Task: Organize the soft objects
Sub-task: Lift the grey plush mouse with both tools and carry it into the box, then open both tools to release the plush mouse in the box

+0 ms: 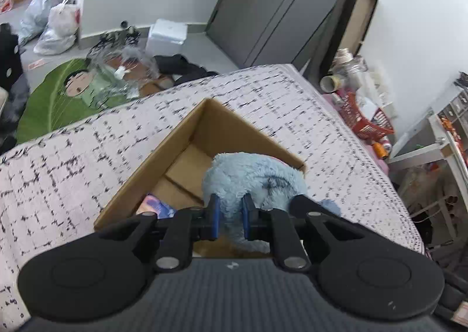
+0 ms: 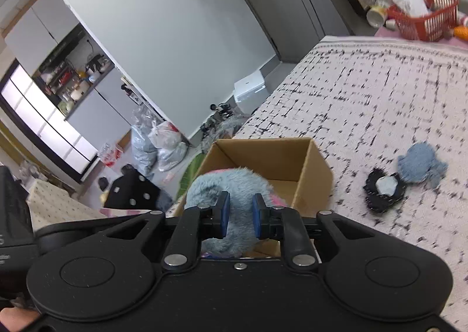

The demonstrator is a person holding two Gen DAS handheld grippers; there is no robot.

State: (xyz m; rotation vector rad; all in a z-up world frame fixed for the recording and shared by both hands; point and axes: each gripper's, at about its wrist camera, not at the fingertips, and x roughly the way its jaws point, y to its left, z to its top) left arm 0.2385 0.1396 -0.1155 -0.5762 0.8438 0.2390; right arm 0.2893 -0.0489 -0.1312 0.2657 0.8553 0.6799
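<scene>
I have both grippers clenched on the fluffy pale-blue plush toy [image 1: 251, 180], left gripper [image 1: 229, 216] on one part, right gripper [image 2: 240, 216] on another, so it hangs between them. What matters now: the toy sits directly over the open brown cardboard box [image 2: 280, 156] on the patterned bed cover [image 2: 380, 92], so, I judge, straight down is the way in.

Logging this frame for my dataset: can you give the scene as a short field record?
surface: bed
box: open cardboard box on the bed
plush: blue plush, over the box
left gripper: shut on plush
right gripper: shut on plush
in box: colourful item, partly hidden
loose: small blue toy on bed, right of box
</scene>
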